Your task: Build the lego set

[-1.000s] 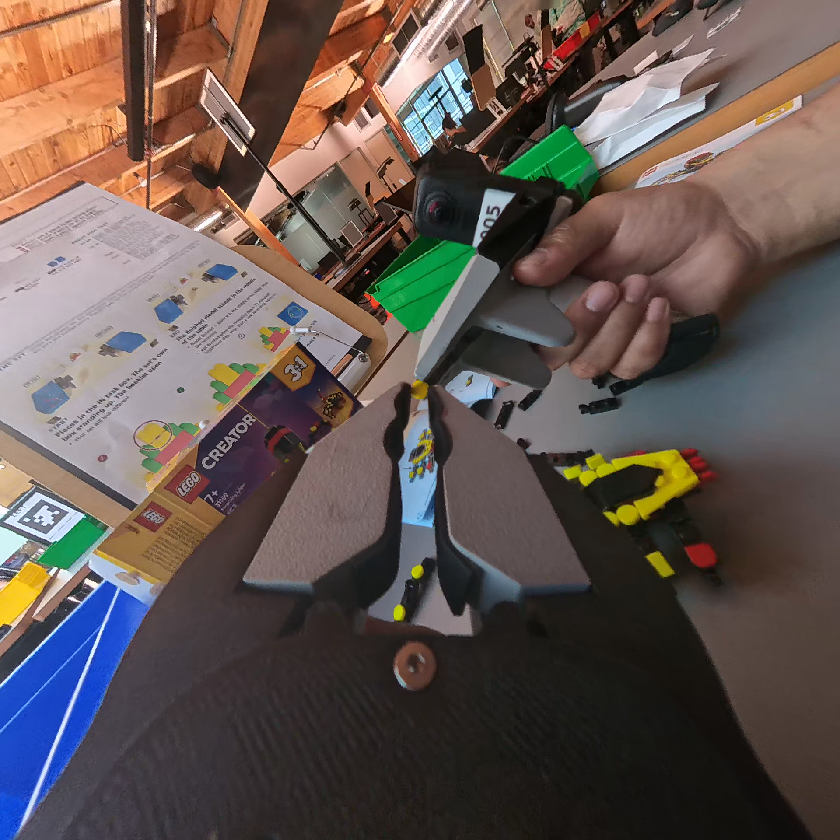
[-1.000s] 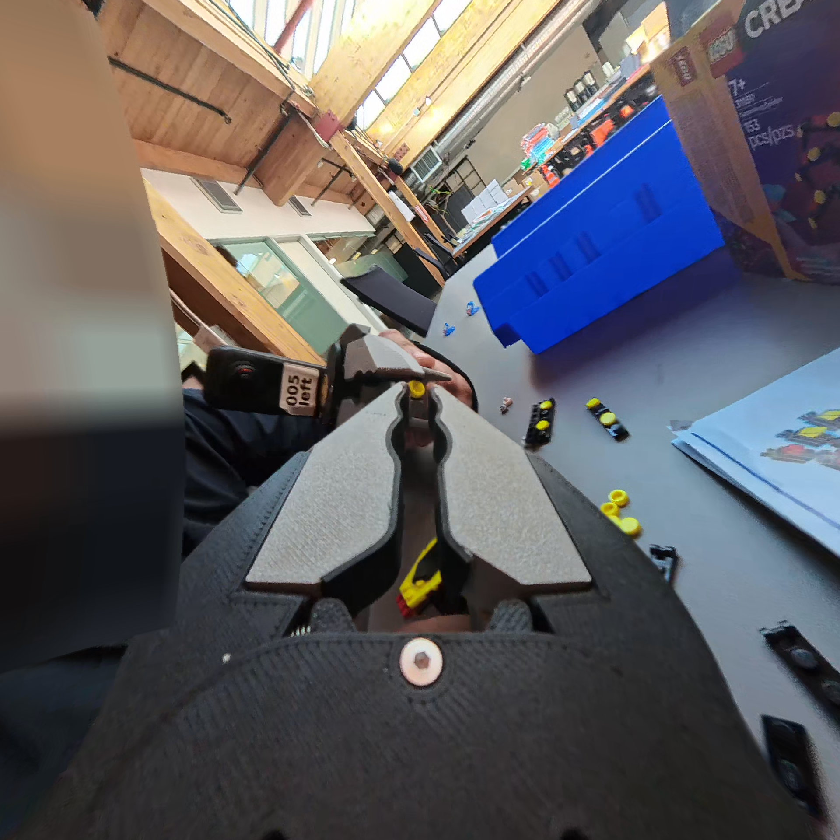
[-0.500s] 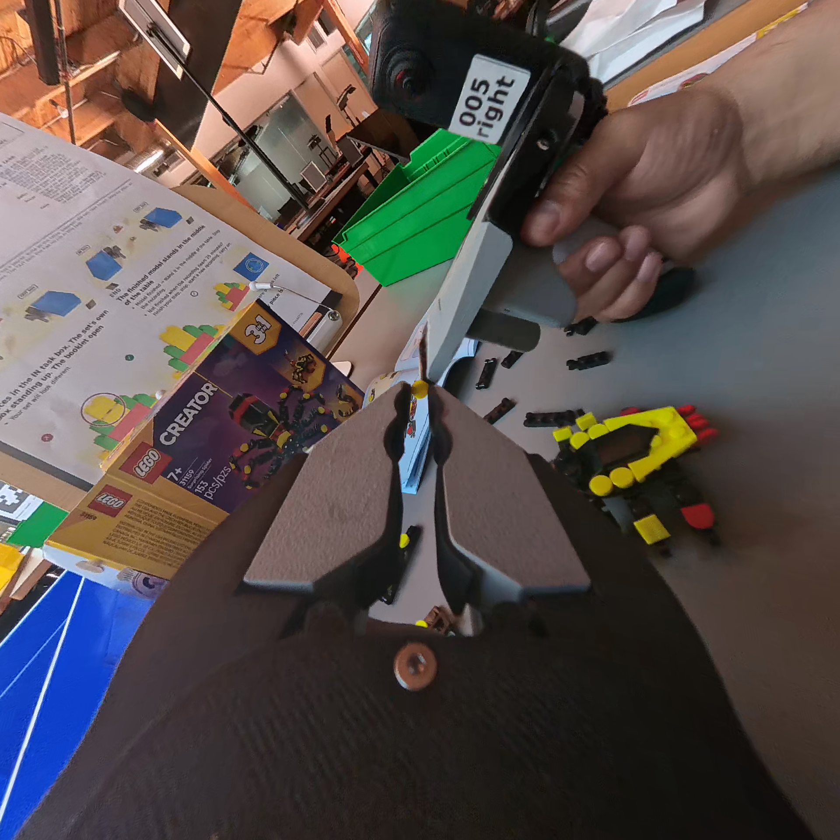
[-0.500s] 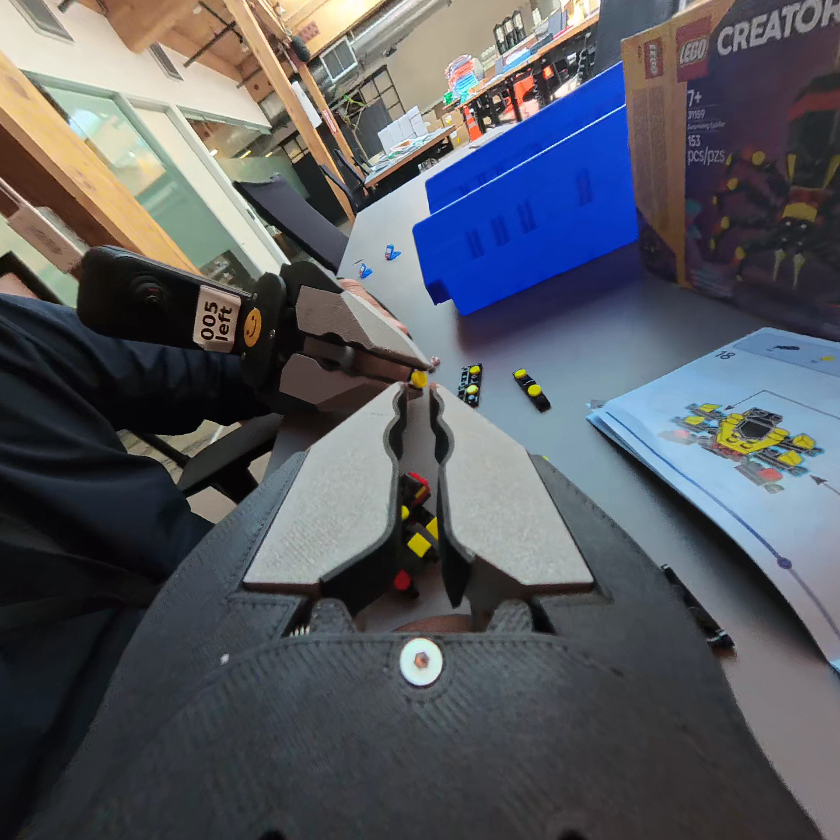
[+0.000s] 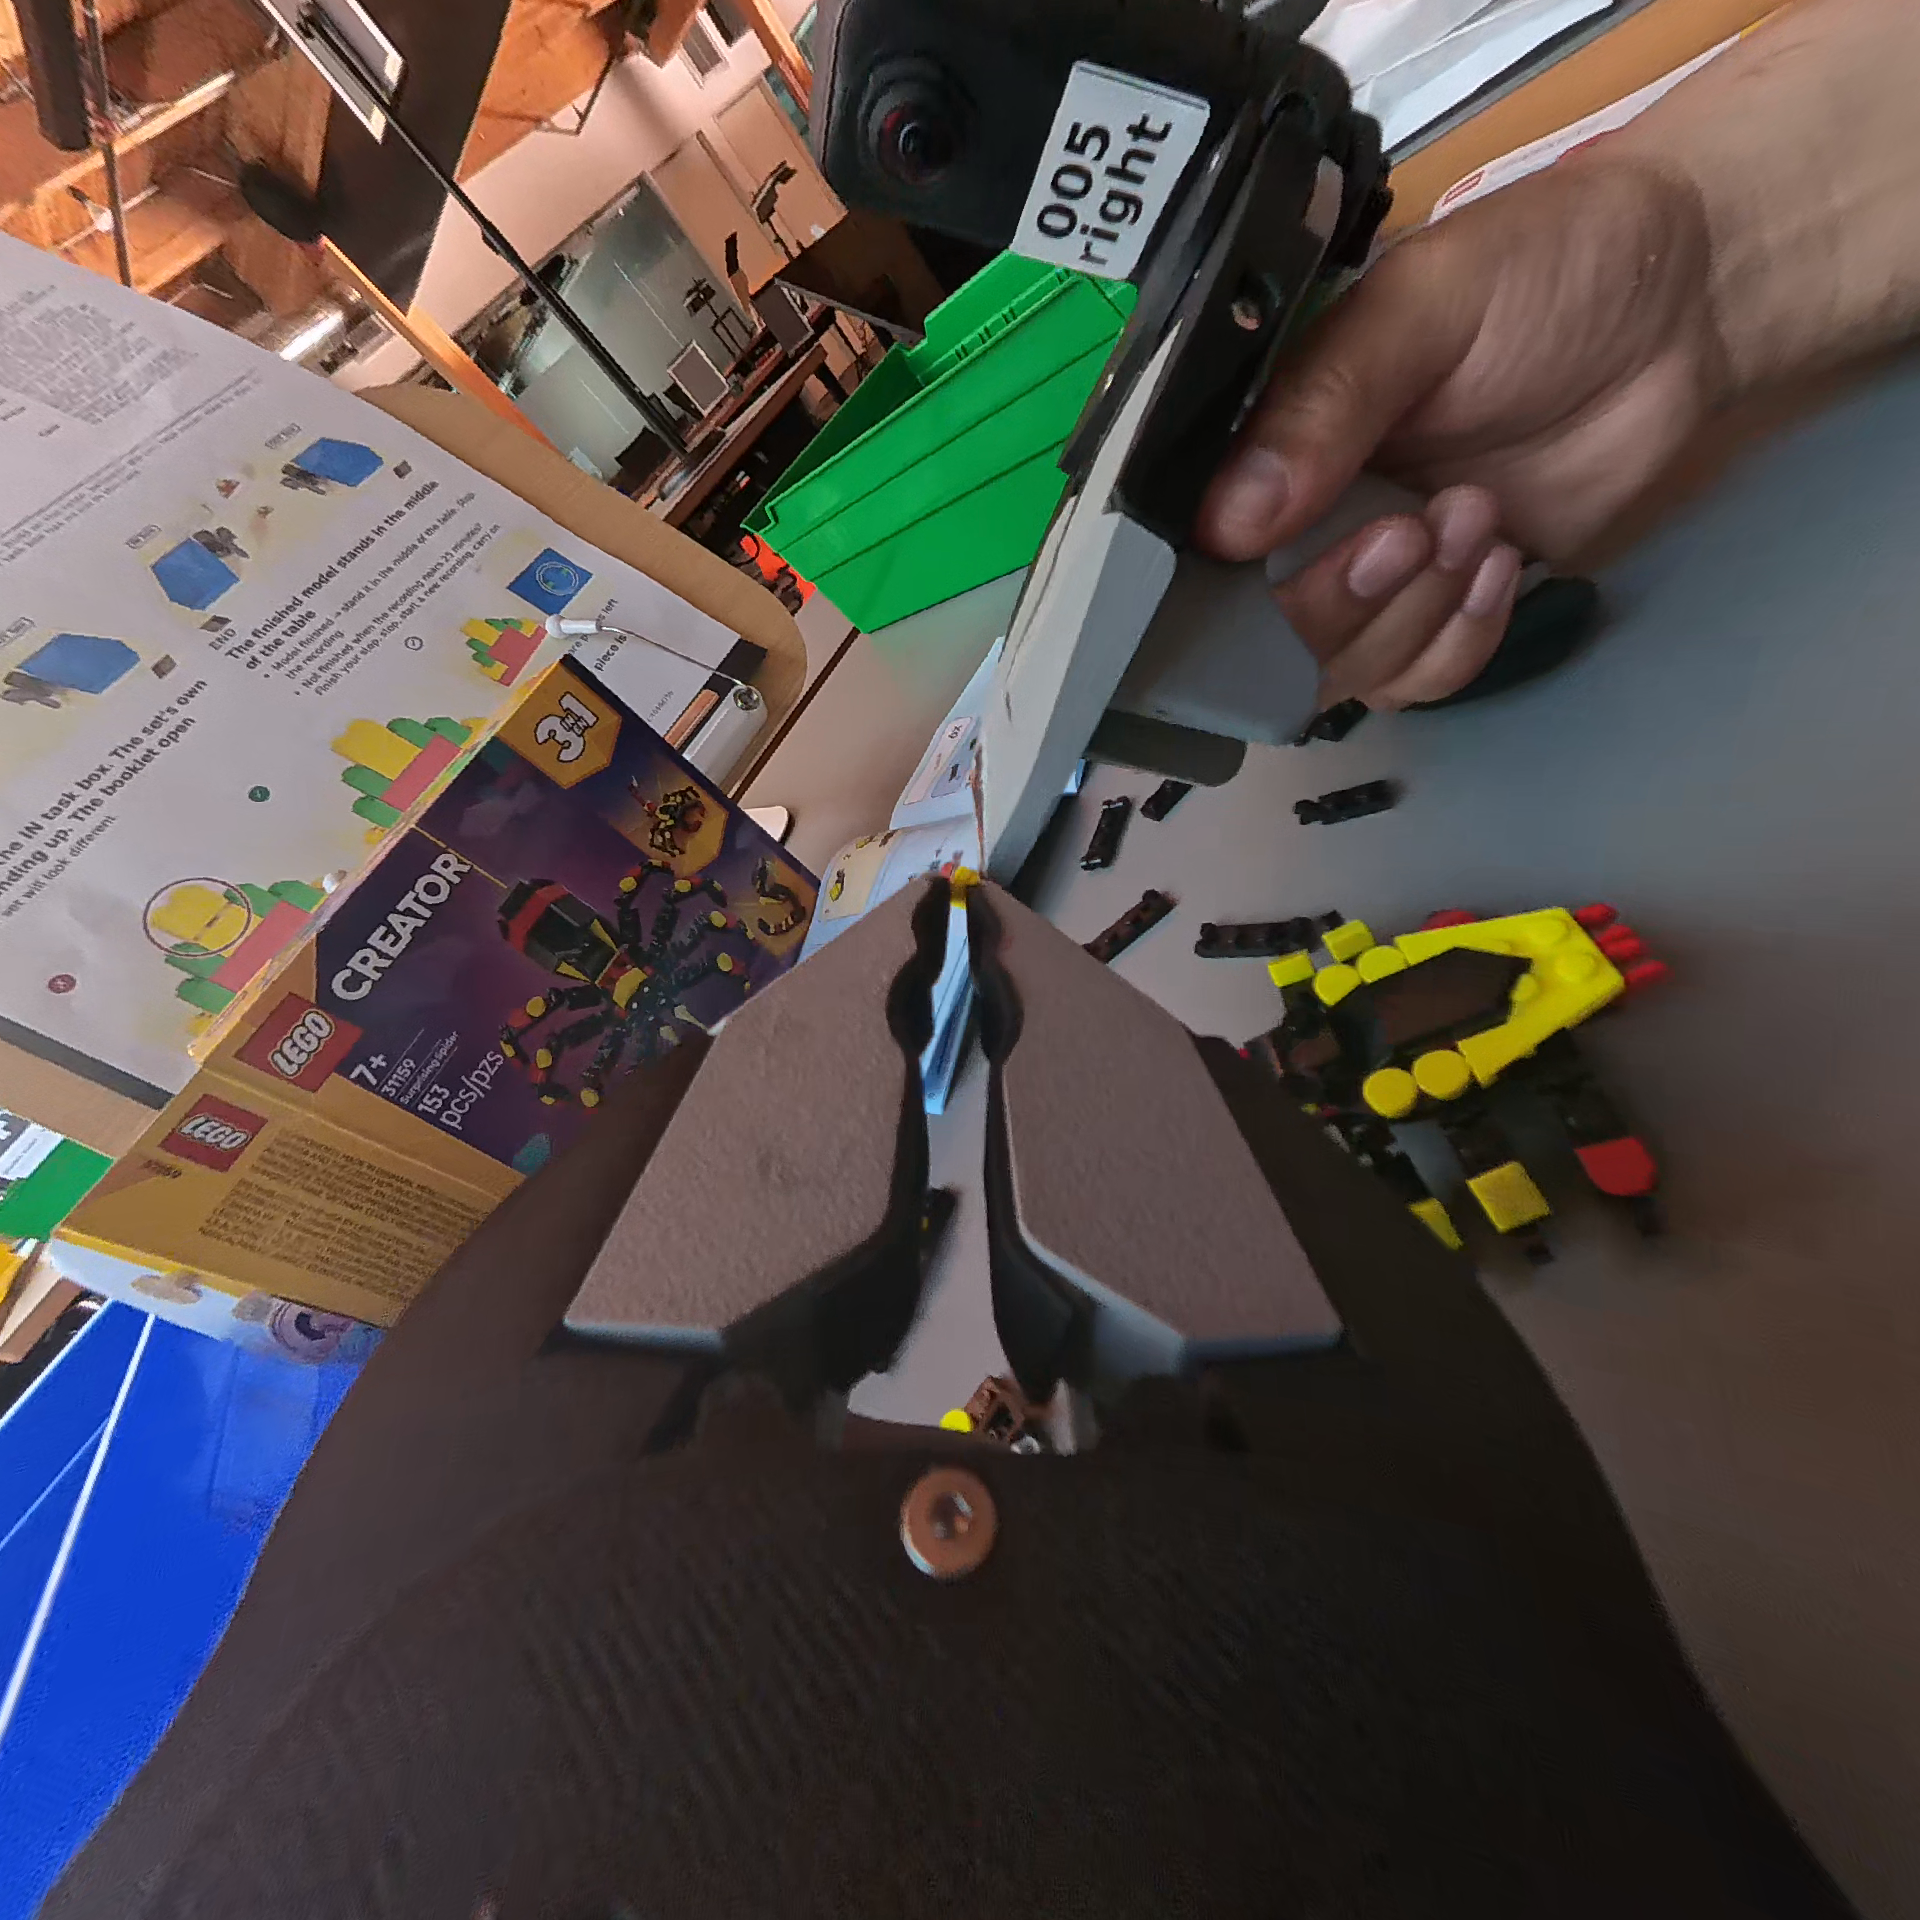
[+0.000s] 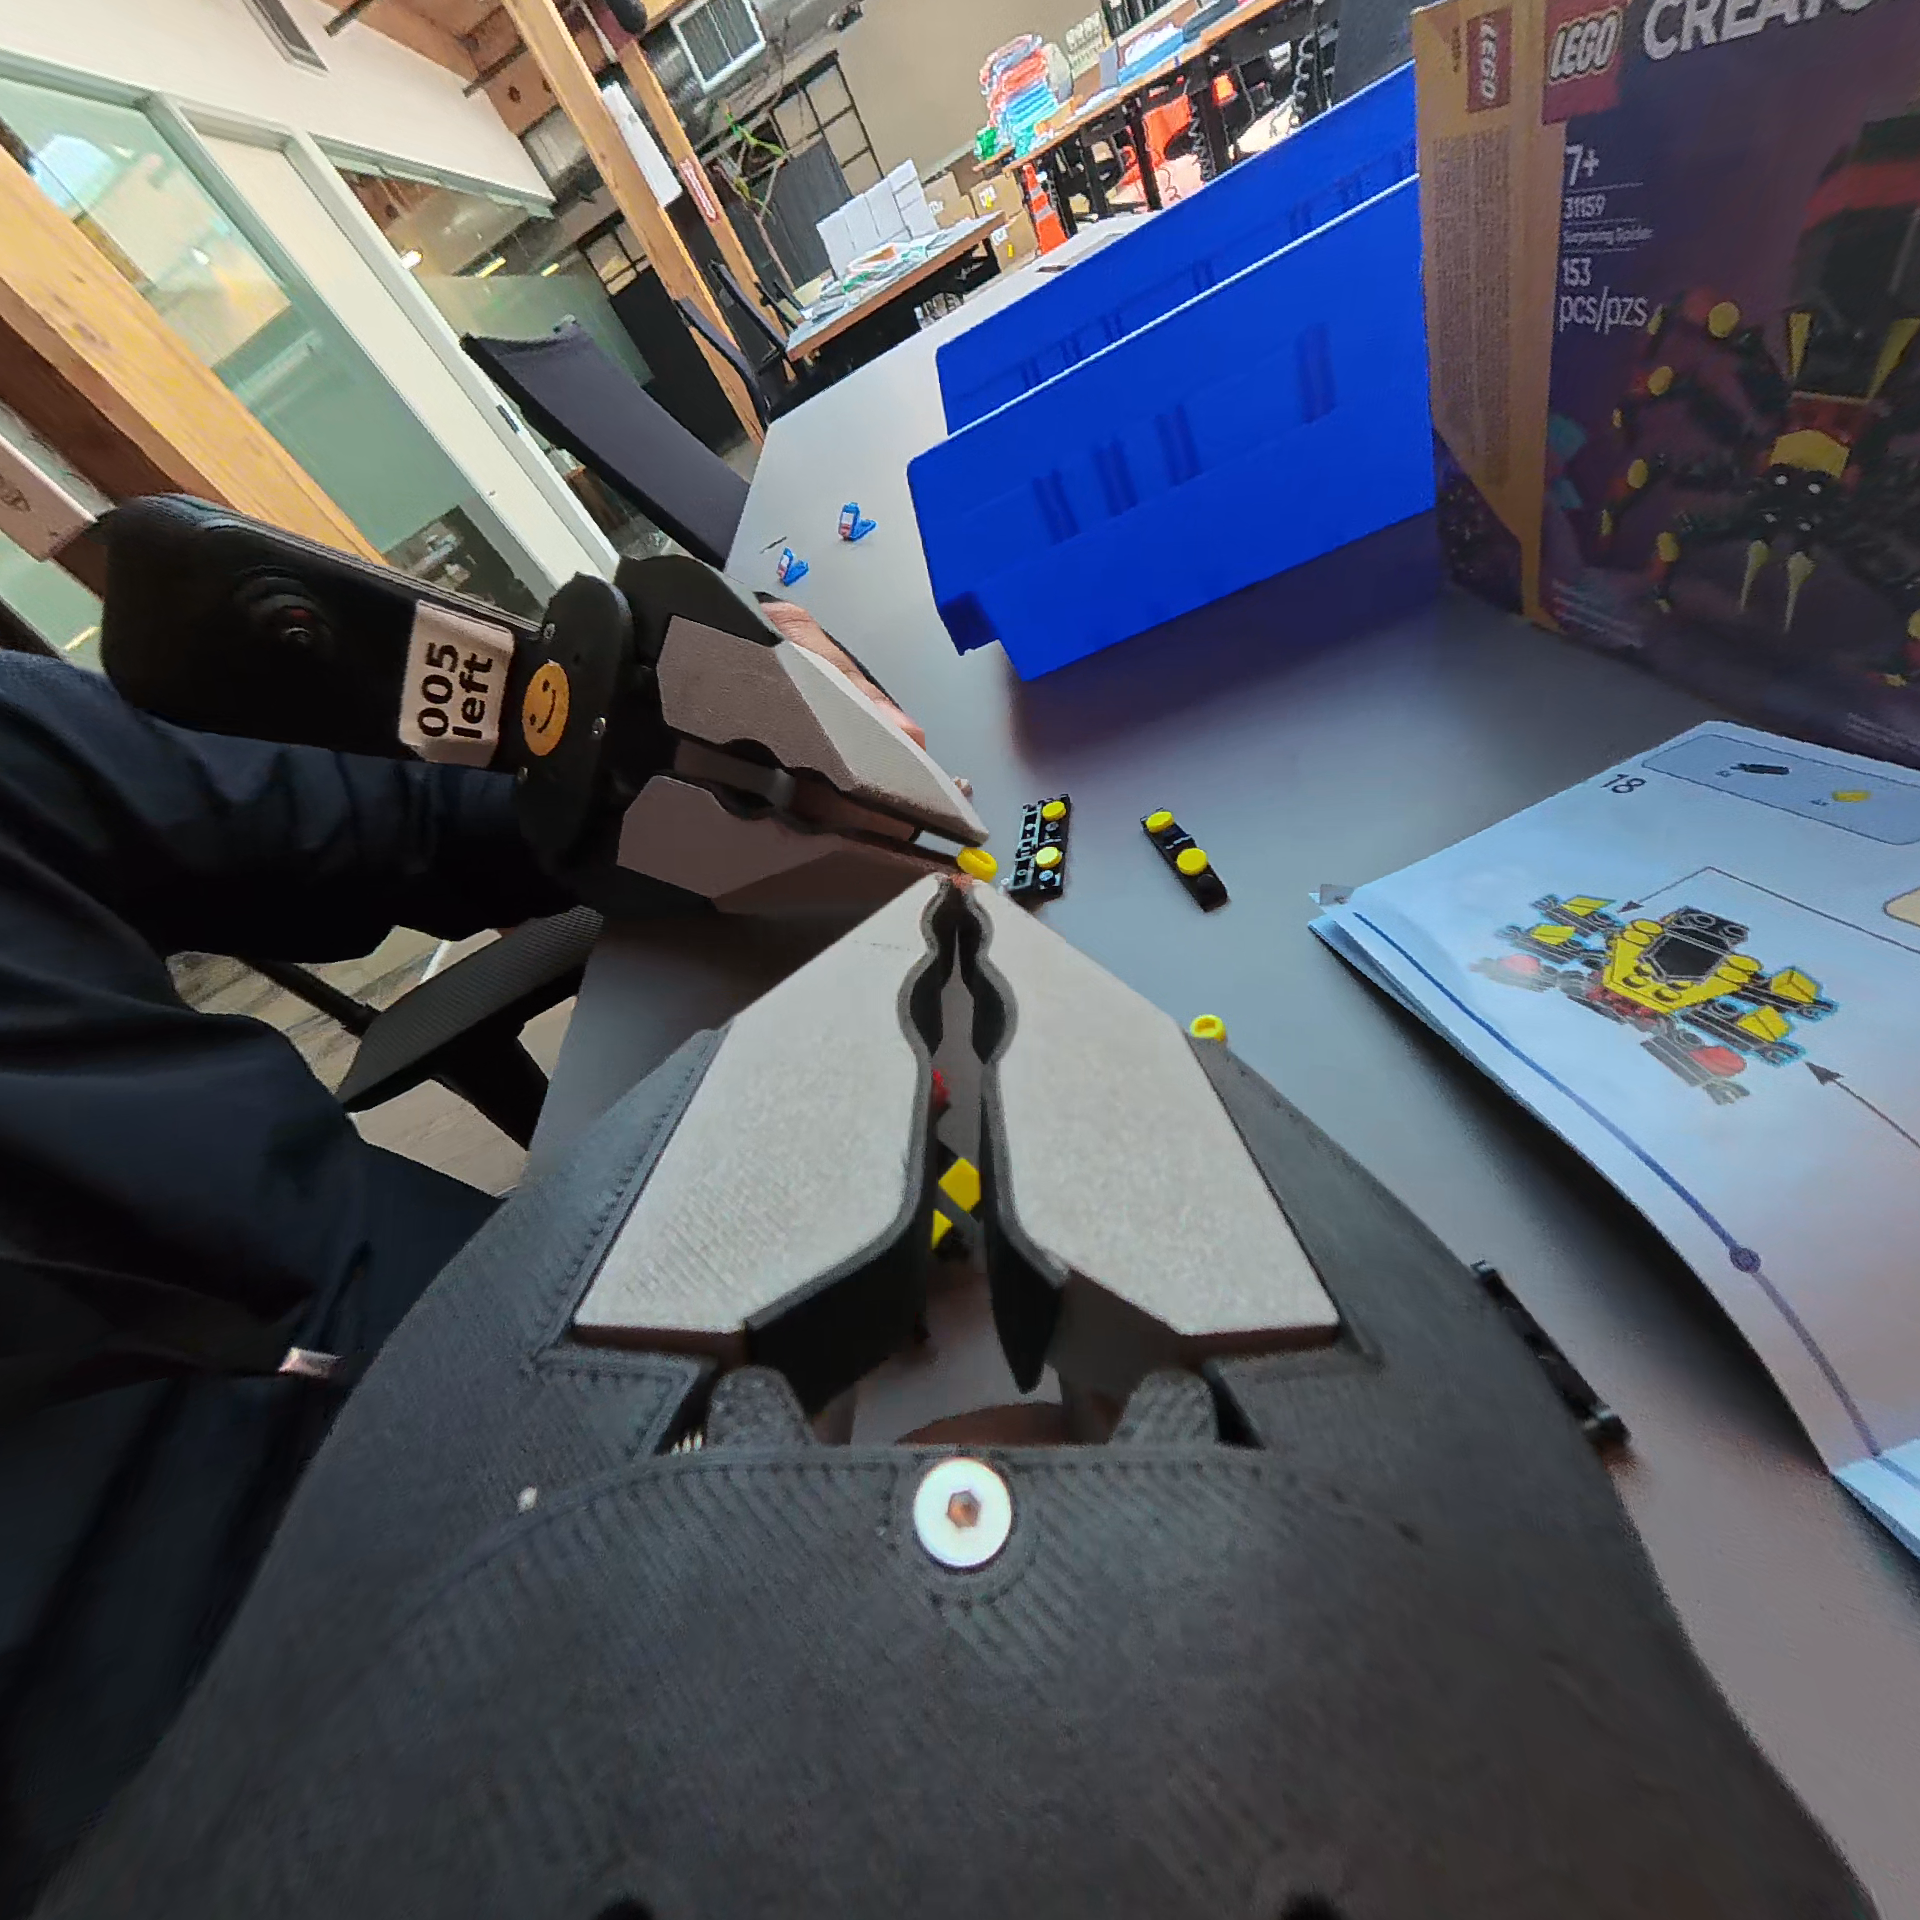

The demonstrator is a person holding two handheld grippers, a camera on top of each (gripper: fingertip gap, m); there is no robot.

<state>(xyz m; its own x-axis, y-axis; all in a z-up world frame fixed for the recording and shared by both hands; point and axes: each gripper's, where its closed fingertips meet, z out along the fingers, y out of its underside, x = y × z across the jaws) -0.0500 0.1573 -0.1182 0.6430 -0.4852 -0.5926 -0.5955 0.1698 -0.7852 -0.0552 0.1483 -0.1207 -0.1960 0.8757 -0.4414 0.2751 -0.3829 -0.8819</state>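
My left gripper [image 5: 961,885] is shut on a small yellow round stud [image 5: 963,879] at its tips. It also shows in the right wrist view [image 6: 961,847], with the stud [image 6: 977,862] sticking out. My right gripper [image 6: 956,885] is shut, and a thin dark sliver of a piece shows at its tips. In the left wrist view the right gripper [image 5: 982,831] meets my left tips almost tip to tip. The yellow, black and red model [image 5: 1455,1018] lies on the table to the right and shows through the right gripper's gap [image 6: 958,1184].
An open booklet [image 6: 1662,987], the set's box [image 6: 1714,364] and a blue bin [image 6: 1174,499] stand beyond. Two black plates with yellow studs [image 6: 1042,847] and a loose yellow stud [image 6: 1205,1027] lie near. A green bin [image 5: 935,447] and loose black pieces [image 5: 1340,805] are behind. The grippers are tip to tip, or close to it.
Both grippers have stayed shut and tip to tip while tilting down toward the table. The right gripper now looms closer and larger in the left wrist view.
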